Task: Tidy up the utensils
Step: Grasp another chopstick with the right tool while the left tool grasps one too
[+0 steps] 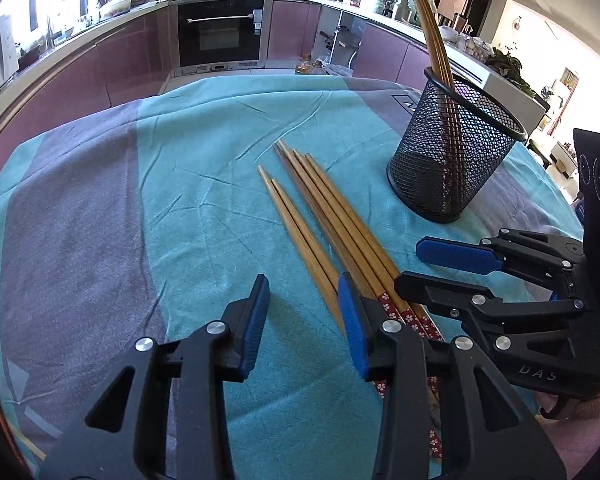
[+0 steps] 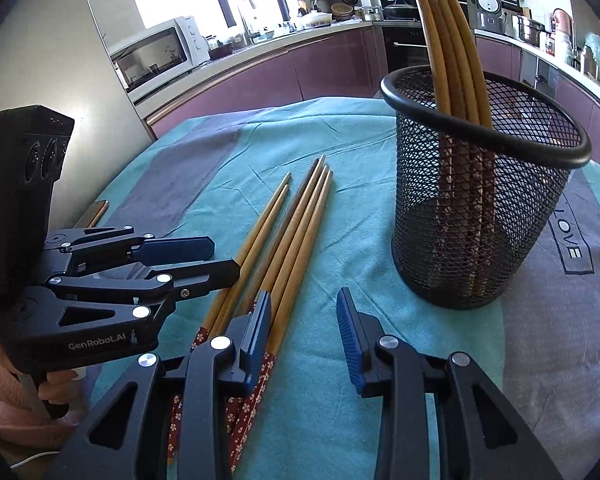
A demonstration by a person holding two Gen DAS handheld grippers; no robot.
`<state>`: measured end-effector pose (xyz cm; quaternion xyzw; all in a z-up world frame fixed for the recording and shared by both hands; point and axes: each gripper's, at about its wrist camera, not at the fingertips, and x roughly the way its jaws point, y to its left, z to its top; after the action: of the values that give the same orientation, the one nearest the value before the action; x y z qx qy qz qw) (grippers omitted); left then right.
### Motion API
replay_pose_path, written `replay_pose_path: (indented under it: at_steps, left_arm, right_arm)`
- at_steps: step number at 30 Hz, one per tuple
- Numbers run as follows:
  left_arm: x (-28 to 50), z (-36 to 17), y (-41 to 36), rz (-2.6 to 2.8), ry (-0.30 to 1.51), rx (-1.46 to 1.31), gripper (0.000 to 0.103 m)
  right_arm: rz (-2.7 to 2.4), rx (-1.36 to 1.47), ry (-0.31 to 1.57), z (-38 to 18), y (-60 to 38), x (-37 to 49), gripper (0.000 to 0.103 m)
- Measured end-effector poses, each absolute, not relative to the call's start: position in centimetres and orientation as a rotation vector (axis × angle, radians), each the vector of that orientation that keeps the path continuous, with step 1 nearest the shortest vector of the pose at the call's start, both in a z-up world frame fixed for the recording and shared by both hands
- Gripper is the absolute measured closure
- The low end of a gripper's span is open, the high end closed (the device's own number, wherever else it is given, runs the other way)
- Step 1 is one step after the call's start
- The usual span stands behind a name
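Left wrist view shows my left gripper [image 1: 304,324] part open with nothing between its pads, and my right gripper [image 2: 304,332] stands likewise, part open and empty, both hovering over the loose chopsticks [image 1: 320,216], which lie side by side on the teal cloth [image 1: 204,152] with tips towards twelve o'clock. They look light, stiff and smooth, tapered wood with red flower-patterned handles, likely to roll, so I'd pinch at the thicker patterned end. At two o'clock stands the black mesh holder [image 1: 456,160], more chopsticks upright inside.
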<state>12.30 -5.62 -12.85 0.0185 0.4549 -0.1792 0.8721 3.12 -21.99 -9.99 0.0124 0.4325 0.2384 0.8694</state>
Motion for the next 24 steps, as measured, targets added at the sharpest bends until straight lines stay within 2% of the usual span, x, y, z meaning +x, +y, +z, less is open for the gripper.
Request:
replay_pose_path:
  at_steps: [10, 18, 24]
  left_arm:
    - [13.1, -13.1, -5.7, -0.374, 0.966, 0.062, 0.082]
    - [15.0, -13.1, -6.0, -0.354, 0.968, 0.071, 0.083]
    - [15.6, -13.2, -6.3, -0.331, 0.962, 0.057, 0.090]
  right_arm:
    - [0.465, -0.025, 0.908, -10.1, -21.3, 3.6, 0.073]
    - [0.434, -0.081, 0.907, -10.2, -19.8, 5.3, 0.077]
    - [0.429, -0.039, 0.911, -10.4, -20.3, 5.7, 0.091]
